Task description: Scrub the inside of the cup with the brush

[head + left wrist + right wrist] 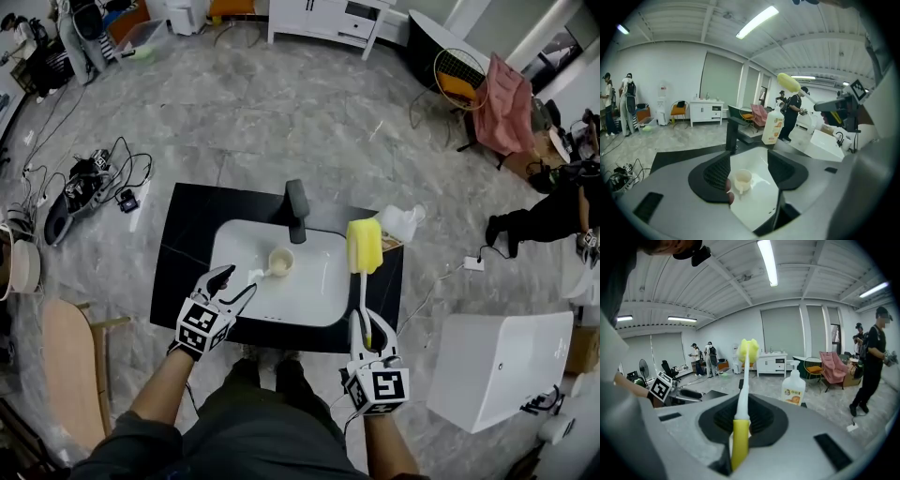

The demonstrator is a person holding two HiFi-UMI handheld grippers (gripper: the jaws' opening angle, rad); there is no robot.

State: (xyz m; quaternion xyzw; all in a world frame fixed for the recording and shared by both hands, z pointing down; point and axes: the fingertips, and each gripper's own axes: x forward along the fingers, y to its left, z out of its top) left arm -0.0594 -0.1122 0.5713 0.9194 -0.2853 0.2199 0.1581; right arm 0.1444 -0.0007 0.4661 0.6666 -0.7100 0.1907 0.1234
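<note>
Yellow foam forms the head of the brush [364,246], and its white-and-yellow handle is clamped between the closed jaws of the right gripper [362,326]. The brush stands nearly upright, with its head raised over the right edge of the sink [323,300], well apart from the cup [280,261]. The cream-coloured cup stands upright on the floor of the white sink, just in front of the black faucet [297,208]. The left gripper [238,283] is at the near left rim of the sink, jaws spread wide and gripping nothing. In the left gripper view, the cup appears in the gap between the two jaws, just ahead of their tips and nearer the left one. A soap bottle [793,389] stands on the black countertop [187,244] to the right of the faucet.
</note>
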